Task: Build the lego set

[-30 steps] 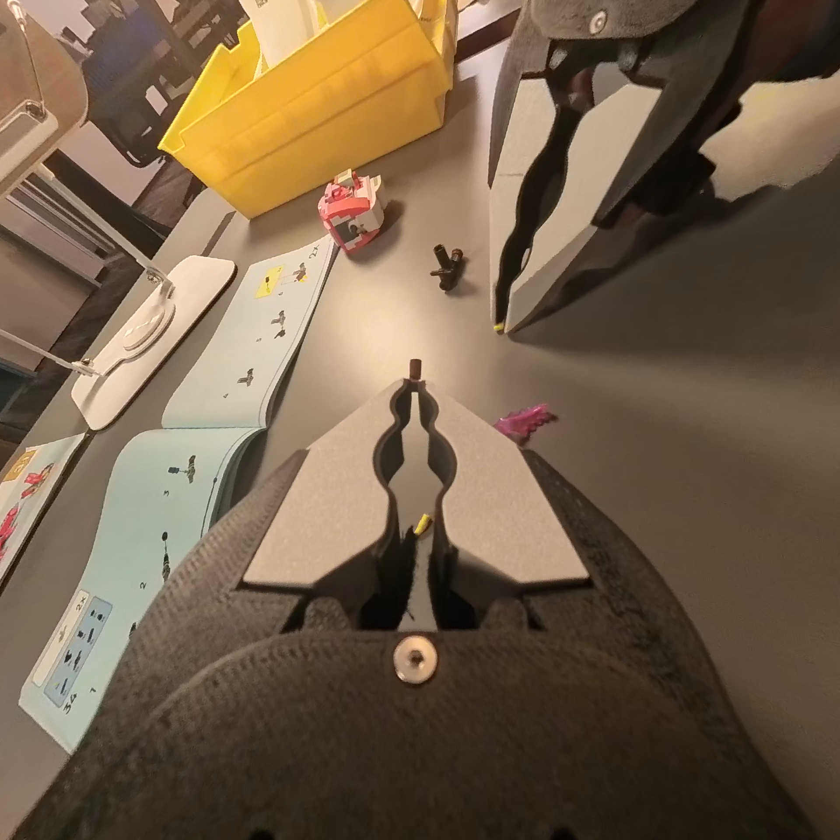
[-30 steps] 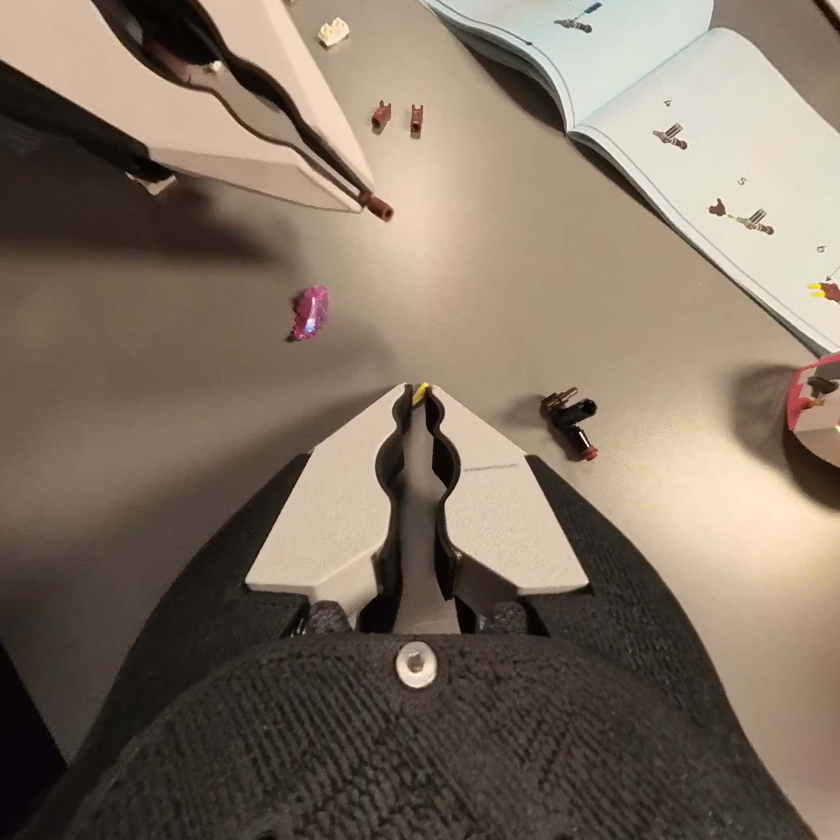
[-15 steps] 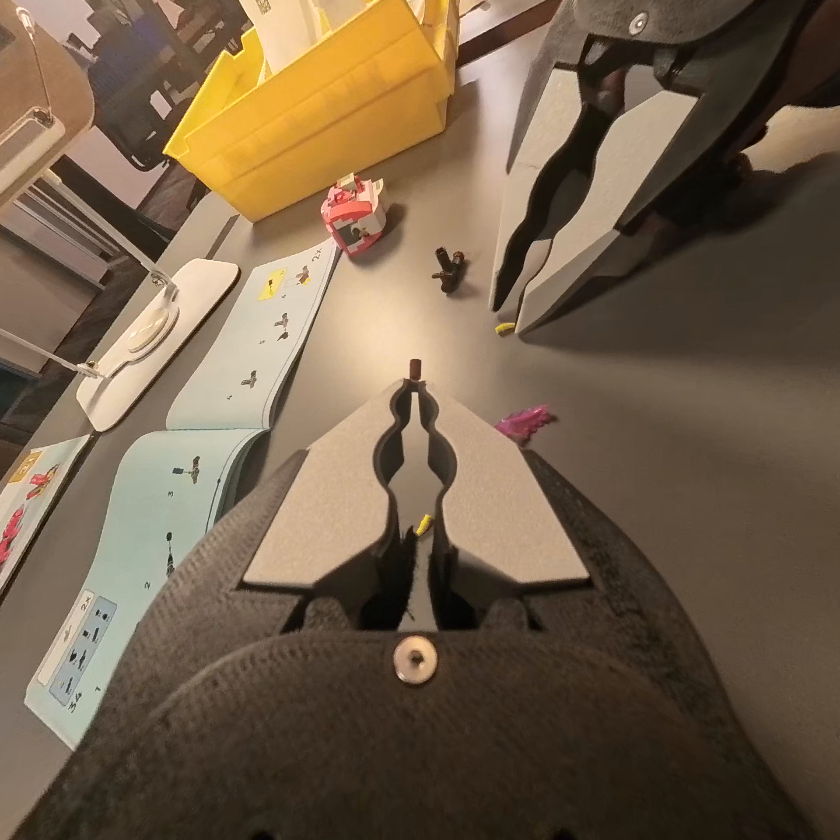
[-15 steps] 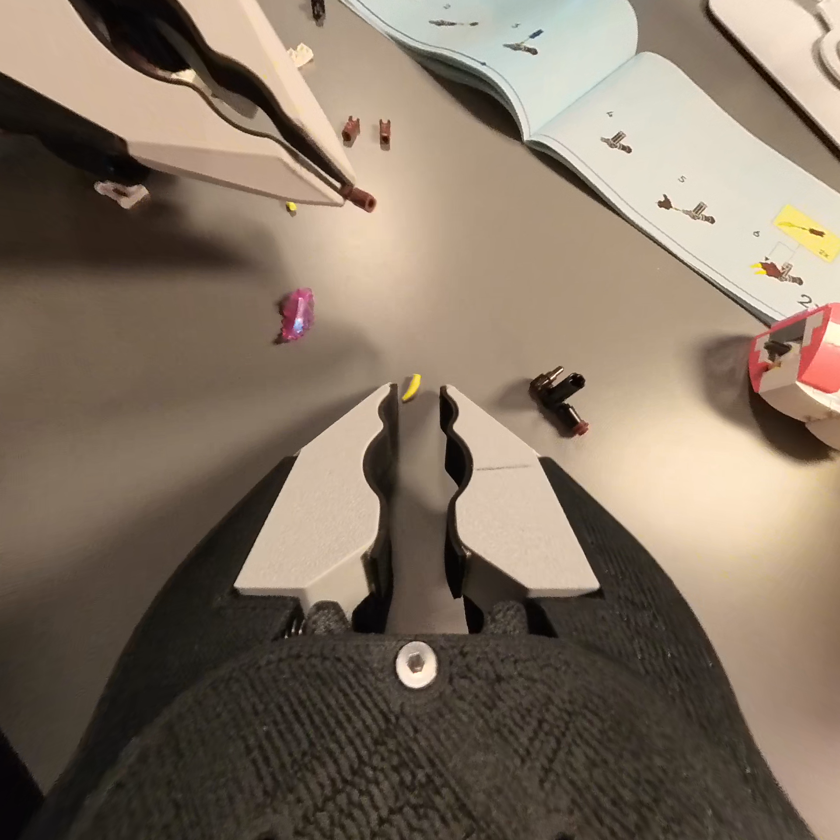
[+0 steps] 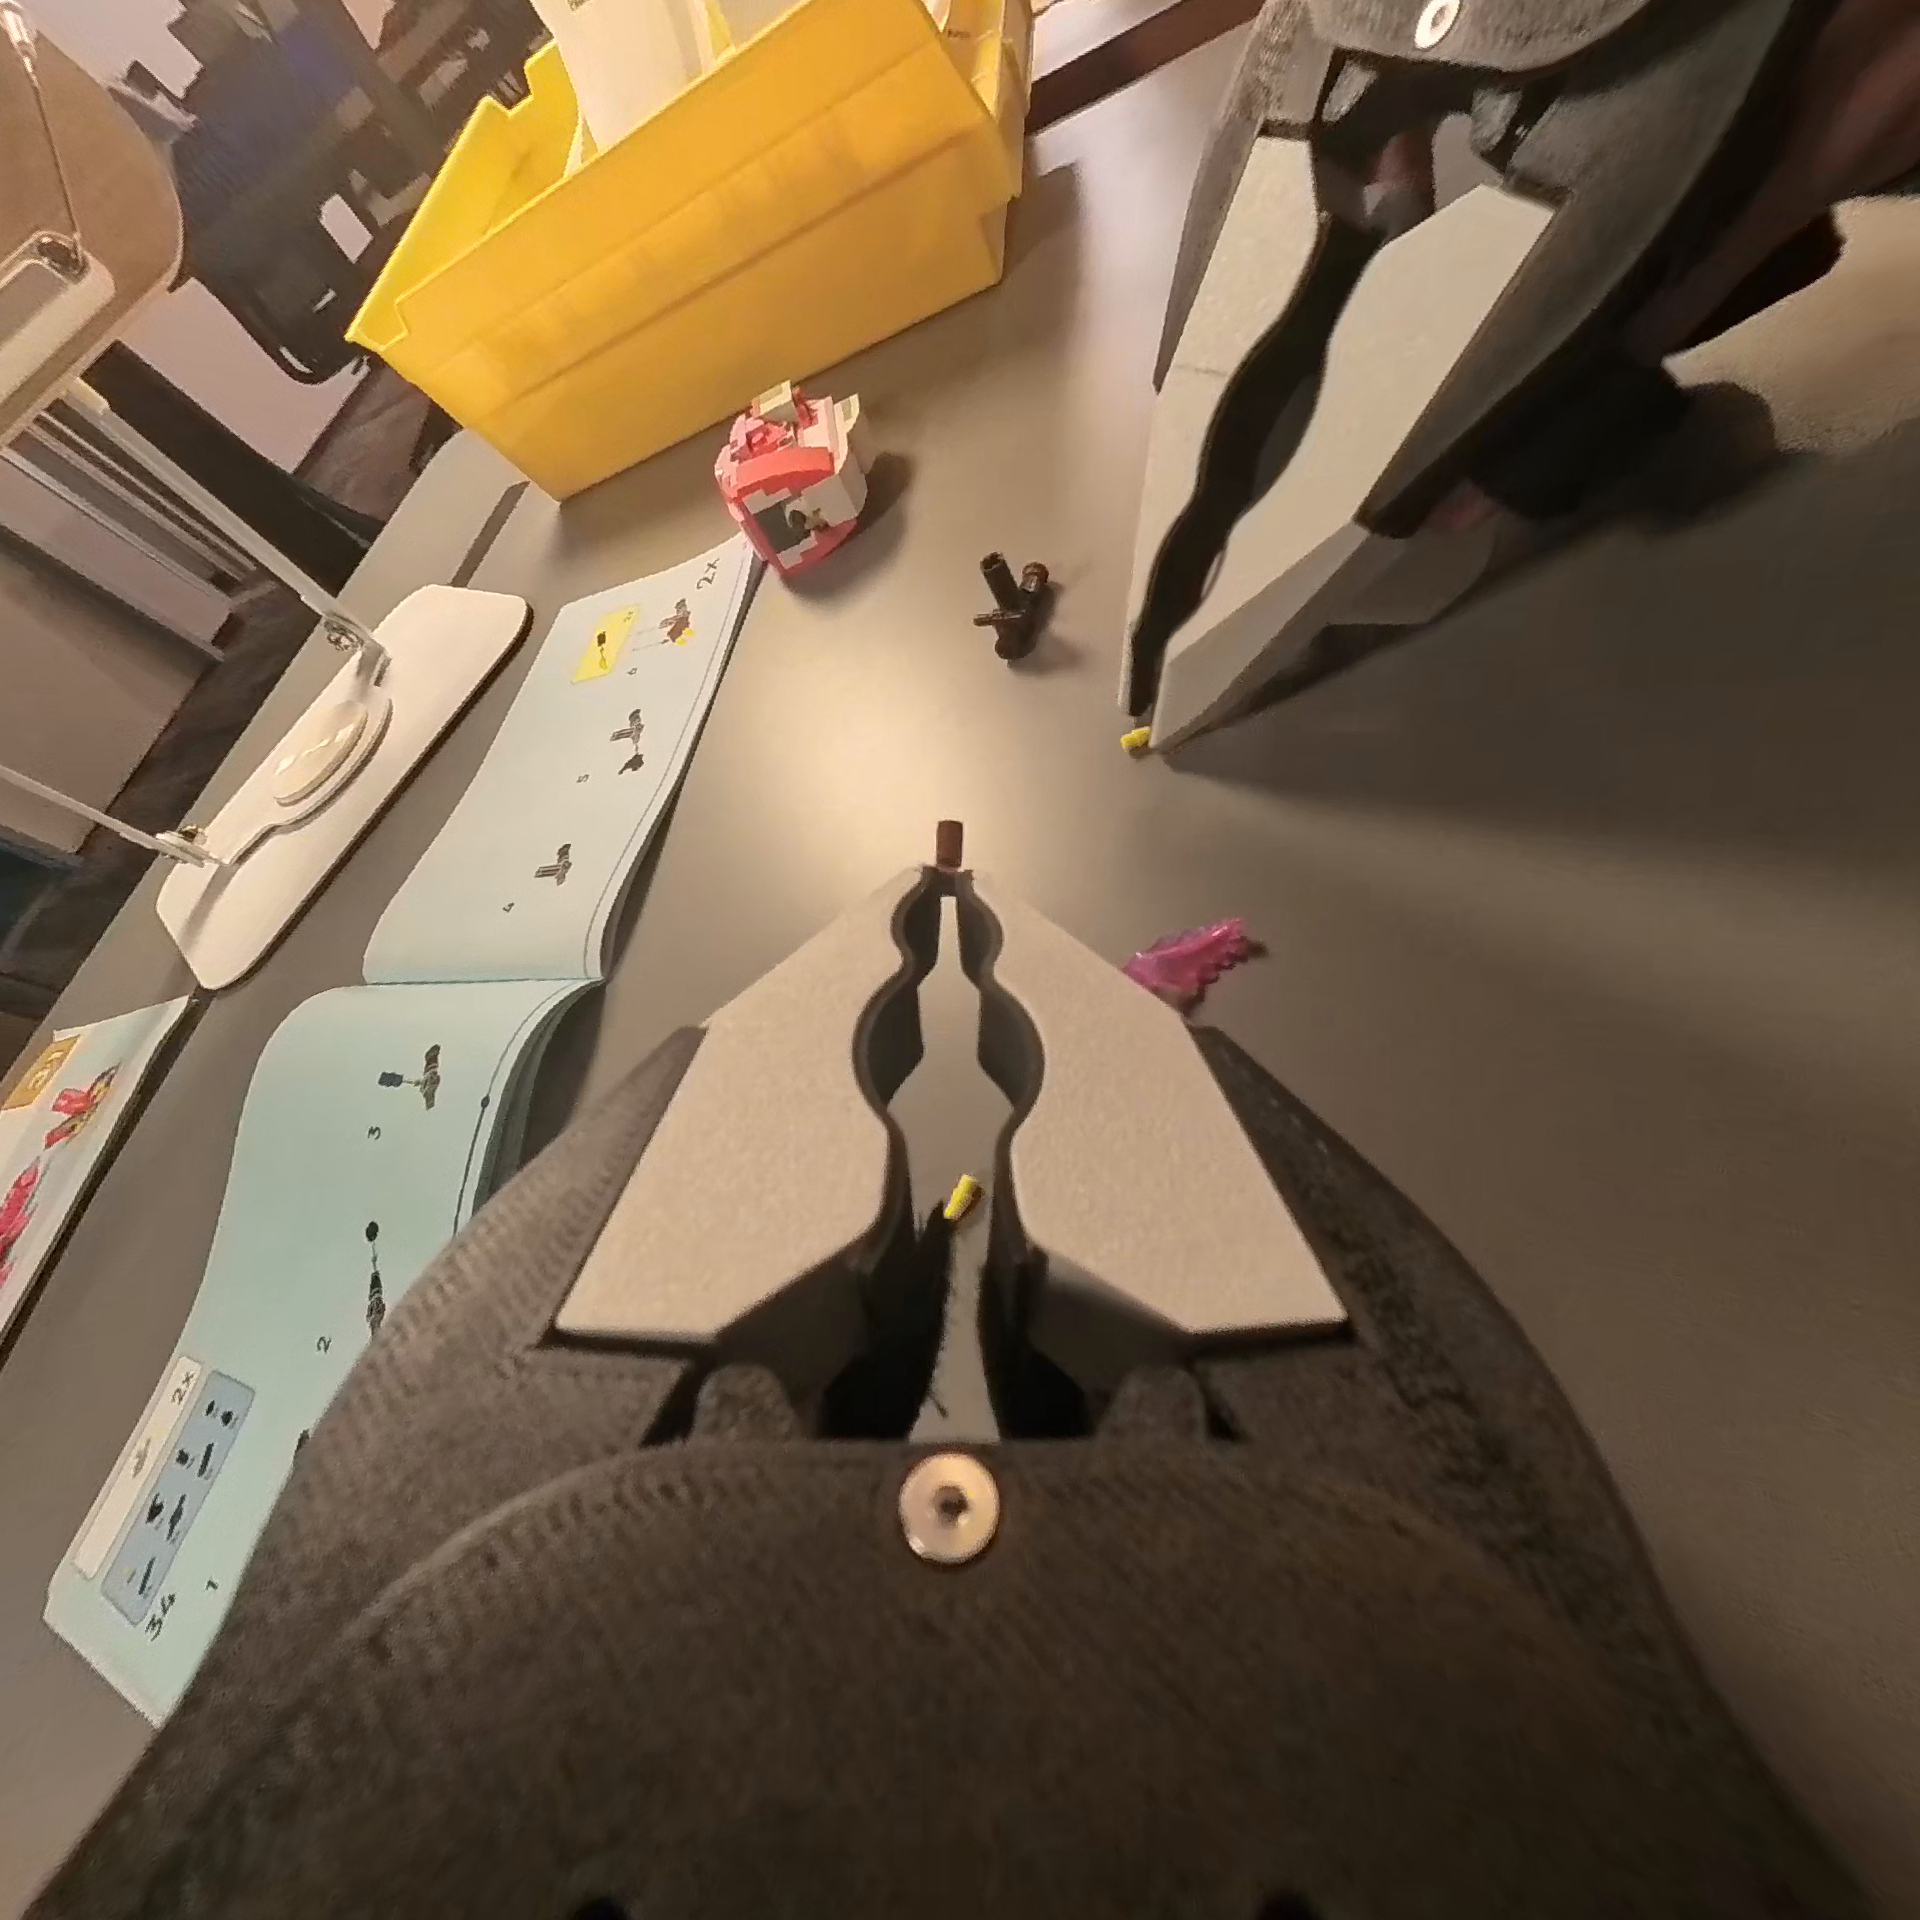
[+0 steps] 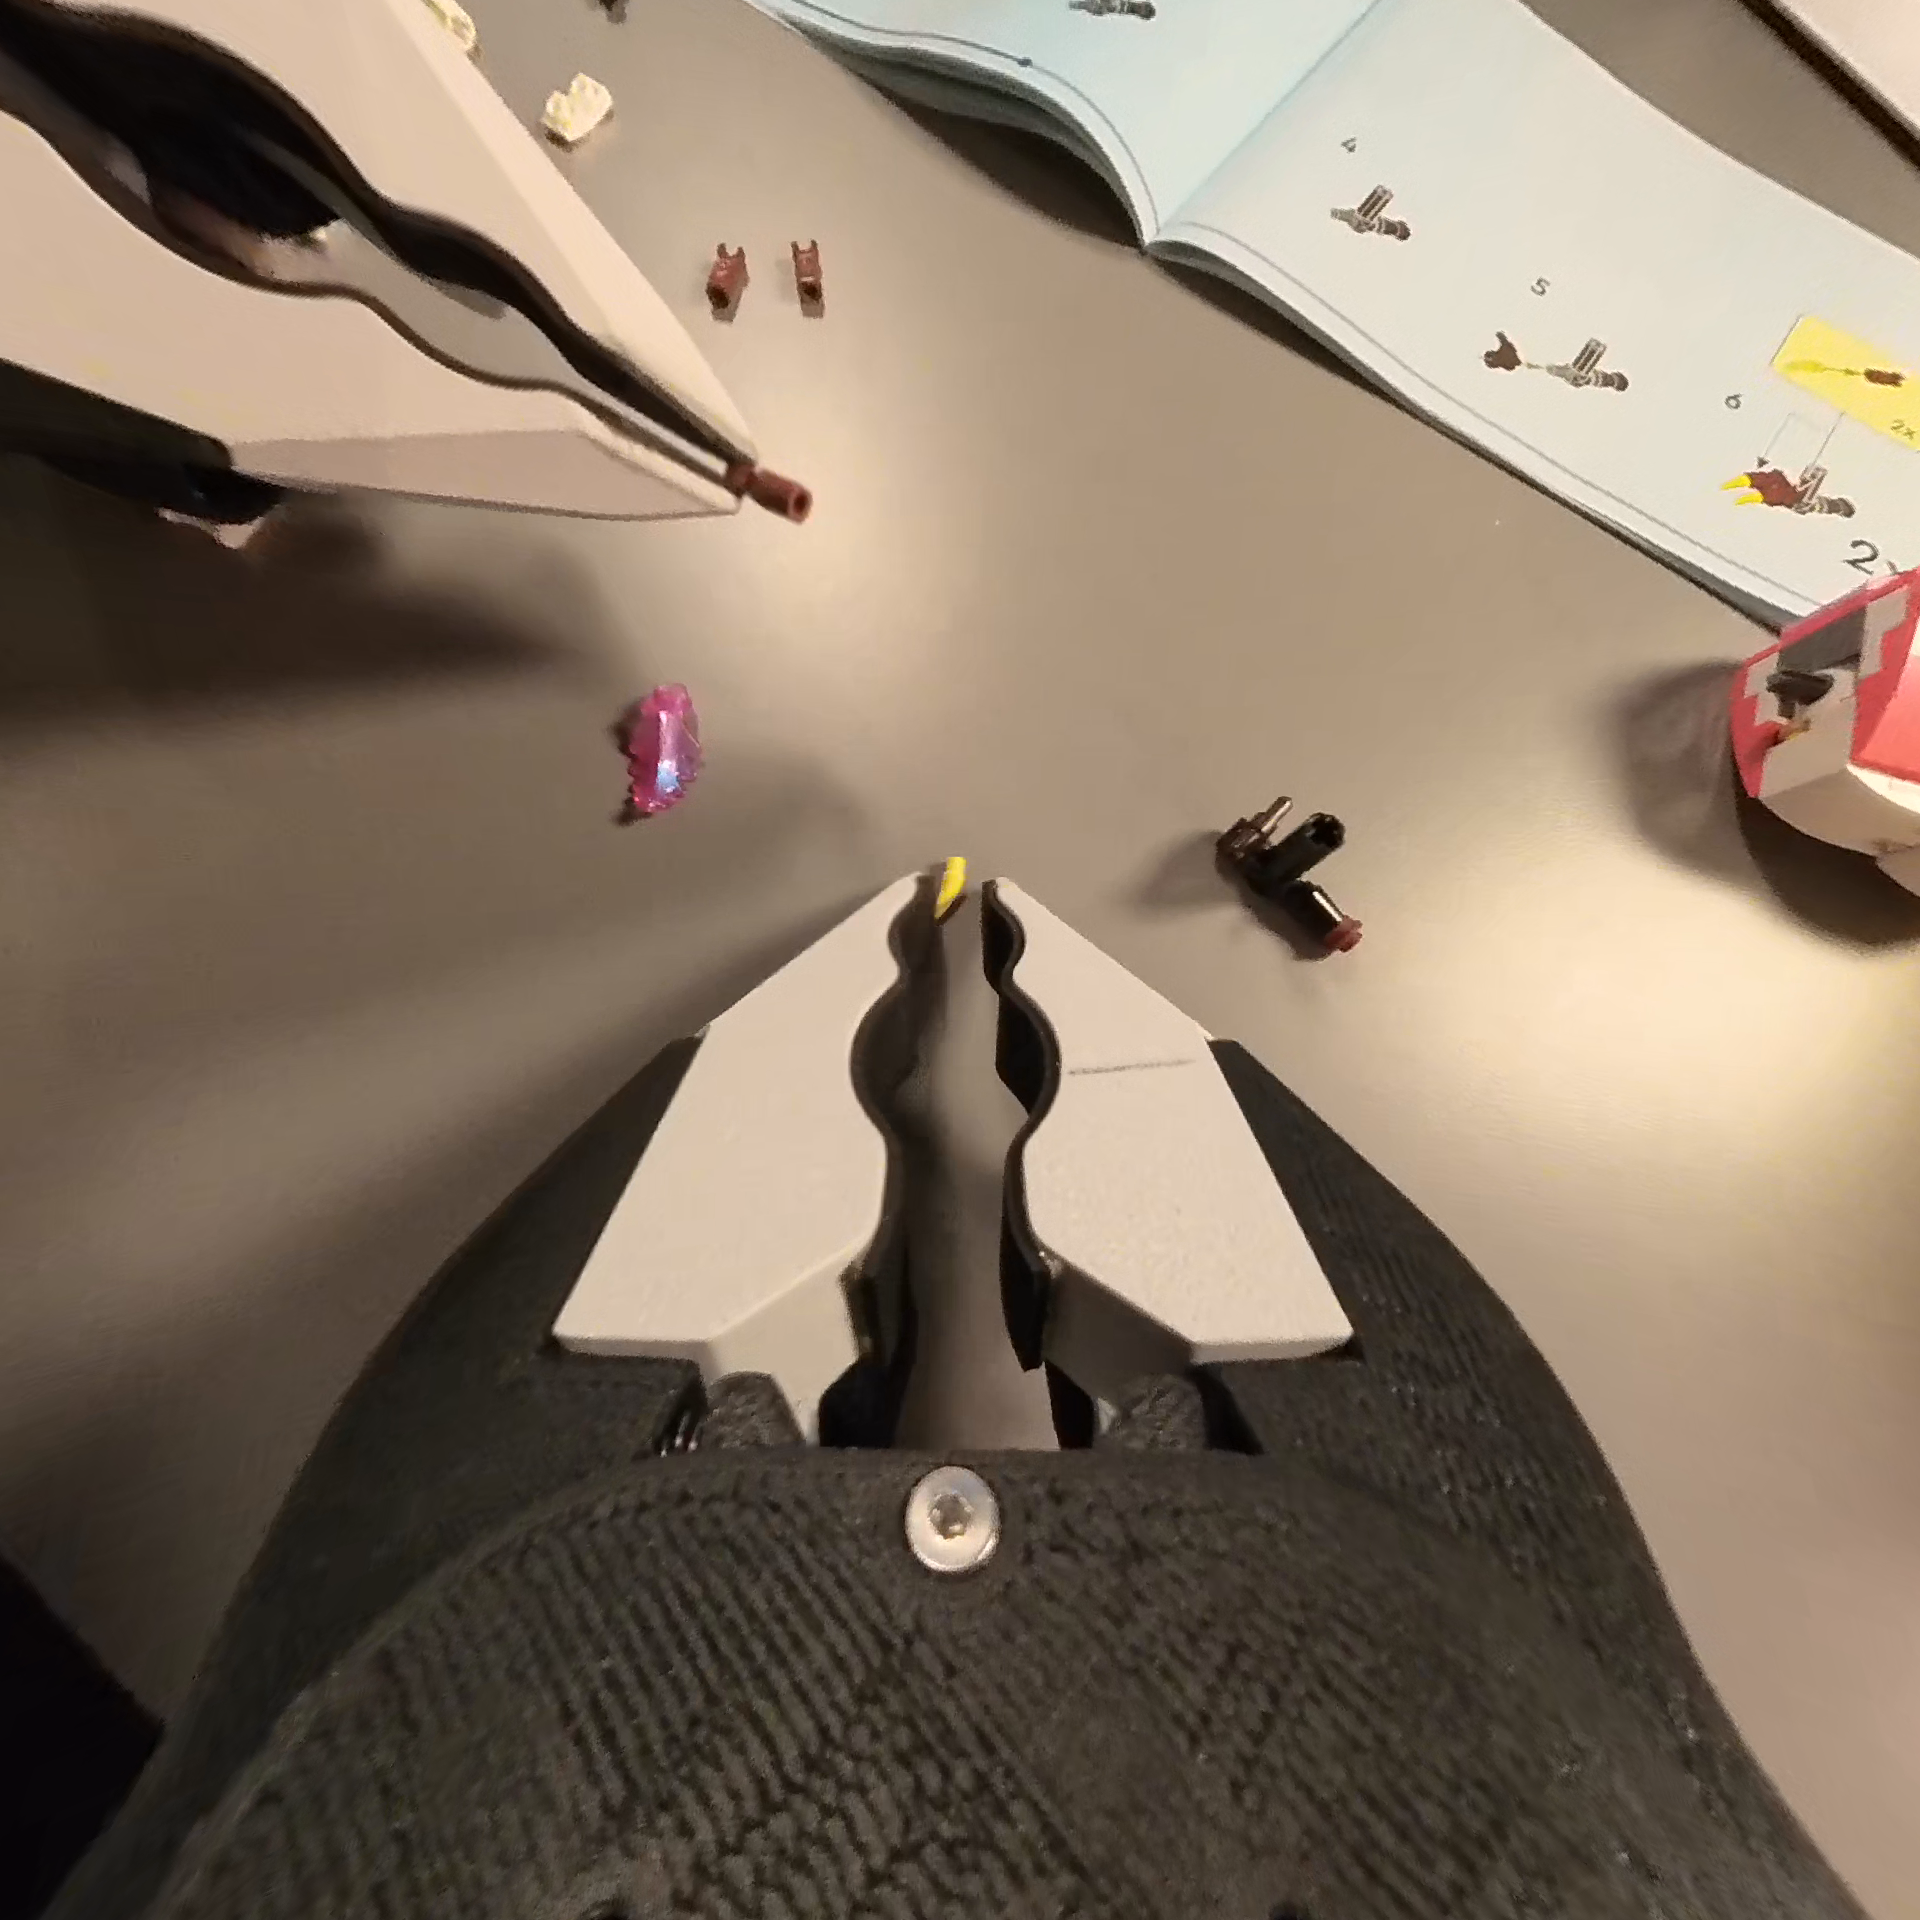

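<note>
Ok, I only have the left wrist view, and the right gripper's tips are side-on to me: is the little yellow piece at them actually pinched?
Observer: No. The right wrist view shows the right gripper slightly open. The yellow piece lies against one fingertip, with a gap to the other.
Operator: Any parts hidden behind my own gripper?
Observer: Two small brown clips lie side by side on the table, beyond the left gripper.
Operator: And my brown piece?
Observer: The brown piece sticks out of the shut tips, and its free end is hollow.
</note>
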The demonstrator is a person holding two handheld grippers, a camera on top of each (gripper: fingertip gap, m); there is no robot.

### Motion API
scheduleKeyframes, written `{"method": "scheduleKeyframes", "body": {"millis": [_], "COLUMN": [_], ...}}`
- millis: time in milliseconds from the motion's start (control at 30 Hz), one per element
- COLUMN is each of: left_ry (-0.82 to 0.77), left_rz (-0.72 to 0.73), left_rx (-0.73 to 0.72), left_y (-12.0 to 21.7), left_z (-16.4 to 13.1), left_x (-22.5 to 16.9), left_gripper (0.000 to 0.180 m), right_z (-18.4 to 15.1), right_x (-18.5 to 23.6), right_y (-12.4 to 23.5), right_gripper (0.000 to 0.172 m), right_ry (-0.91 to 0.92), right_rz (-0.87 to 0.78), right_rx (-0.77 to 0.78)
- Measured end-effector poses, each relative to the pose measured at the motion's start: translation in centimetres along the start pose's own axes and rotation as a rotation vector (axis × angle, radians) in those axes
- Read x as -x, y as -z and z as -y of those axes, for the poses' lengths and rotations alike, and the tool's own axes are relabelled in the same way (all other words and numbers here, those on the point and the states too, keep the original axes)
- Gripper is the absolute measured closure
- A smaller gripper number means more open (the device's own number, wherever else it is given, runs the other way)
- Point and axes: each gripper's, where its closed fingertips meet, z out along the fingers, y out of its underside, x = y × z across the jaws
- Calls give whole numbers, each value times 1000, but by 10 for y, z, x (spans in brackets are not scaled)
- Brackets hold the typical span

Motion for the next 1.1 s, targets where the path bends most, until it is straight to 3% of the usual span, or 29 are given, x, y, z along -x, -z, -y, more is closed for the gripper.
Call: {"method": "scheduleKeyframes", "body": {"millis": [200, 533, 633, 767, 867, 1100], "left_ry": [0, 0, 19, 113, 192, 258], "left_rz": [-6, -55, -93, -185, -193, -238], "left_rx": [3, 4, -17, -55, -31, 8], "left_y": [-1, -2, -1, 3, 3, 6], "left_z": [-1, -4, -1, 5, 0, -10], "left_x": [-1, -7, -10, -16, -10, -8], "left_gripper": [178, 178, 178, 179, 179, 179], "right_z": [0, 1, 5, 33, 47, 58], "right_x": [-2, -3, -8, 4, 20, 32], "right_y": [0, -1, -1, 5, 4, -9], "right_gripper": [167, 172, 172, 172, 172, 172], "right_ry": [-37, 134, 327, 762, 979, 1168], "right_rz": [-12, 21, -26, -156, -201, -240], "right_rx": [-3, -10, -38, -243, -358, -445]}}
